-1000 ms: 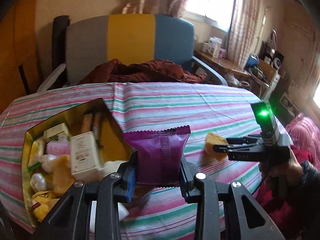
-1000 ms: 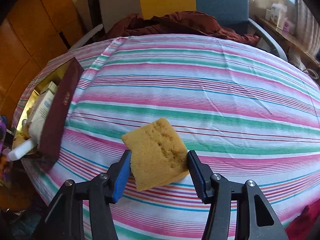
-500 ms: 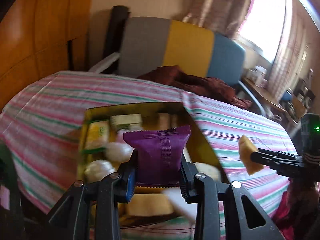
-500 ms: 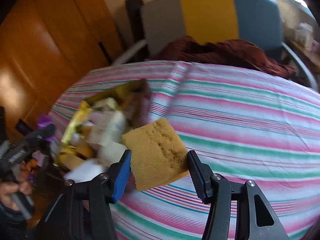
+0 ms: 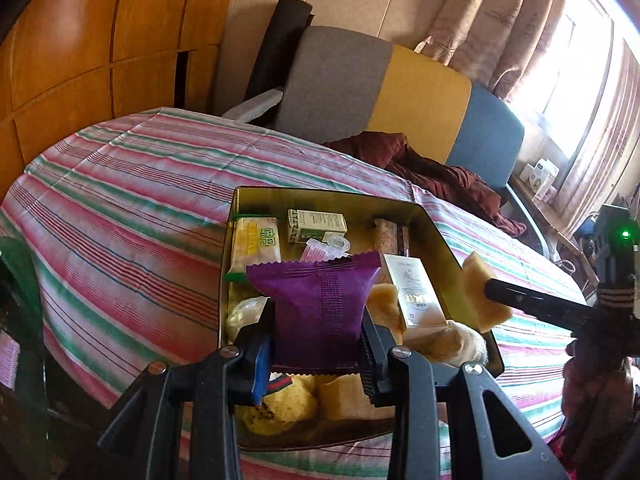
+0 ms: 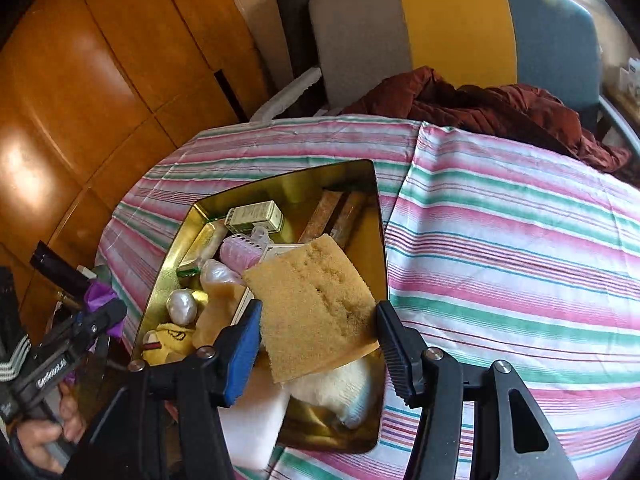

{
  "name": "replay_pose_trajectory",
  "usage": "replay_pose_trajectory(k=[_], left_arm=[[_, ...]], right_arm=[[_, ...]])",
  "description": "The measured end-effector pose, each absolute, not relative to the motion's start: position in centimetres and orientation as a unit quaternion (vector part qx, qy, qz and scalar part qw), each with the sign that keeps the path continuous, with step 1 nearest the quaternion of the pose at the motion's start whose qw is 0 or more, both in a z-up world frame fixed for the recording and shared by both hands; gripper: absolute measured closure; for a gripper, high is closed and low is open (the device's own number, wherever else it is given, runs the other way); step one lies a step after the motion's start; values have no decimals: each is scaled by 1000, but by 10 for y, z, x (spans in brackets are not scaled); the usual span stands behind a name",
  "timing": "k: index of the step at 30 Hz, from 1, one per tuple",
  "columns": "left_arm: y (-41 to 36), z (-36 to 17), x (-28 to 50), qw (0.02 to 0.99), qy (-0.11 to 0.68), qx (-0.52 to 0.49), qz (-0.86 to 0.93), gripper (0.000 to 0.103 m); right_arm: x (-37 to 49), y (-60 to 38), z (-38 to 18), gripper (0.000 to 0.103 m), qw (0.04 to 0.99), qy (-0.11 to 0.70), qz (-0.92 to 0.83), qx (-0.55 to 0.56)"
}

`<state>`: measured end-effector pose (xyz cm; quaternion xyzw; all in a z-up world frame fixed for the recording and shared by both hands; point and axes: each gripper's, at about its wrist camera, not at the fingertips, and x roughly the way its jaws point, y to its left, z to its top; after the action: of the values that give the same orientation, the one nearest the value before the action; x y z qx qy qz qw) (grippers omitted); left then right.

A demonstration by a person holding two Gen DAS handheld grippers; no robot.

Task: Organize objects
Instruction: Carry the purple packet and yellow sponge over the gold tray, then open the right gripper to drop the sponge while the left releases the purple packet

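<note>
My left gripper [image 5: 316, 344] is shut on a purple snack packet [image 5: 320, 308] and holds it above the near part of a gold tin box [image 5: 328, 196] on the striped table. My right gripper [image 6: 316, 332] is shut on a yellow sponge [image 6: 316, 312] and holds it over the box's right side [image 6: 380, 240]. The sponge also shows in the left wrist view [image 5: 480, 296], just past the box's right wall. The box holds several small cartons, packets and soft items.
The striped tablecloth [image 6: 500, 240] covers the table to the right of the box. A grey, yellow and blue chair [image 5: 400, 92] with a dark red garment [image 6: 480, 108] stands behind the table. Wooden panels [image 5: 100, 32] are on the left.
Both grippers have moved left over the gold box, each still holding its item. The sponge has gone from above the bare tablecloth to above the box.
</note>
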<state>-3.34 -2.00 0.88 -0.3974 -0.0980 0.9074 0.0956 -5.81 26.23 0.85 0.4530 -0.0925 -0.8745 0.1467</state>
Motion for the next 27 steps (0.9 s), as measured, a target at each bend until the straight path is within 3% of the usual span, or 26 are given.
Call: replay_pose_trajectory(k=[9, 27], left_arm=[[-2, 20, -41, 98, -58, -376, 920, 68], [27, 16, -57, 105, -15, -385, 917, 68]], right_arm=[[-79, 262, -14, 45, 108, -104, -869, 472], [-79, 265, -23, 35, 121, -106, -865, 475]])
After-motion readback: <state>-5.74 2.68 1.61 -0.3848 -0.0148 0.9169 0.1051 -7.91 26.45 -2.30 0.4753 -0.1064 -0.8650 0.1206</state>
